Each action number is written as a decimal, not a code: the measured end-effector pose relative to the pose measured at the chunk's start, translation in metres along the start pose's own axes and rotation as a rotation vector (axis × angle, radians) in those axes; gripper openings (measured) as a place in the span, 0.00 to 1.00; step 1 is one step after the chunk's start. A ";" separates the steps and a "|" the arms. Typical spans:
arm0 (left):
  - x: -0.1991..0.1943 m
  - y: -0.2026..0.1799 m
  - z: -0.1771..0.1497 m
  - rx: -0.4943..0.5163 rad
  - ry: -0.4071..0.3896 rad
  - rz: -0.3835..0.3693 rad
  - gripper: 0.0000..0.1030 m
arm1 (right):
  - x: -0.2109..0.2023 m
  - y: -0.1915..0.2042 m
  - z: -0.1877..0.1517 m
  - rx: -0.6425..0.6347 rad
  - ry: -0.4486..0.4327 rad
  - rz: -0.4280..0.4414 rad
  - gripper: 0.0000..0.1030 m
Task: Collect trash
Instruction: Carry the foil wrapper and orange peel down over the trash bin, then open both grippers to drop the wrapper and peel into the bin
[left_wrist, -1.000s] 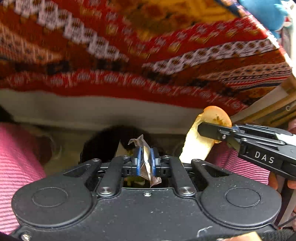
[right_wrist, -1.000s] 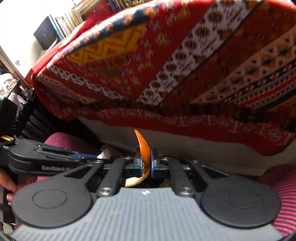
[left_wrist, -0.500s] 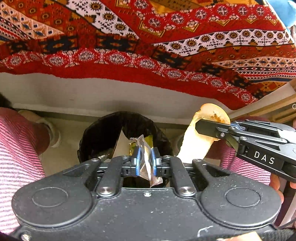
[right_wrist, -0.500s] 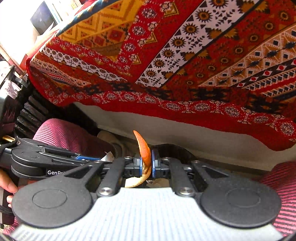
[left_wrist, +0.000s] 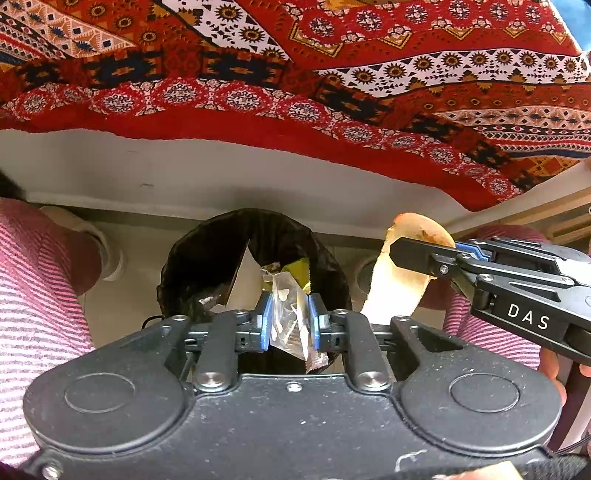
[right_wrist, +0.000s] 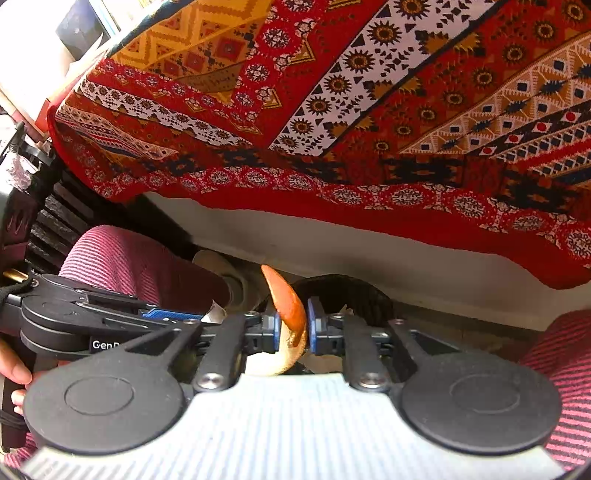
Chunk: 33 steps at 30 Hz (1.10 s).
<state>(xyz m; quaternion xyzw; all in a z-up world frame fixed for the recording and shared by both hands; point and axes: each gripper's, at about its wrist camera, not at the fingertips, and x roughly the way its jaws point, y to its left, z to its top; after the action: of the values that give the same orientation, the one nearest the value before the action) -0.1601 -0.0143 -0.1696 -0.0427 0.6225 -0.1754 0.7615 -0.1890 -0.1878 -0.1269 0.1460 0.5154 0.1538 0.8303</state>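
A black-lined trash bin stands on the floor just beyond my left gripper. That gripper is shut on a crumpled silver foil wrapper, held over the bin's mouth. White paper and a yellow-green scrap lie inside the bin. My right gripper comes in from the right, shut on an orange peel beside the bin's right rim. In the right wrist view the peel stands upright between the blue pads of the right gripper. The bin is just behind it, and the left gripper reaches in from the left.
A red patterned cloth hangs over a white edge above the bin. A person's legs in pink striped trousers flank the bin on both sides, with a white shoe at left. A hand holds the right gripper.
Both grippers have tipped down and moved in, so the bin now shows fully under them. The pads of each have eased slightly apart, with the wrapper and peel still between them.
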 end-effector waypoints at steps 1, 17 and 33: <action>0.000 0.000 0.000 0.000 0.002 0.002 0.17 | 0.000 0.000 0.000 0.000 0.001 0.001 0.23; 0.005 -0.002 -0.001 0.013 0.046 0.030 0.42 | -0.001 -0.001 -0.003 0.013 0.009 0.020 0.41; -0.002 -0.003 0.001 0.019 0.020 0.038 0.65 | -0.005 -0.001 -0.002 0.023 -0.005 0.015 0.56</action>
<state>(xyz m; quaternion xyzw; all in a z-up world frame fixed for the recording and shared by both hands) -0.1600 -0.0166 -0.1670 -0.0219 0.6289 -0.1671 0.7590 -0.1933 -0.1905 -0.1241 0.1598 0.5138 0.1535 0.8288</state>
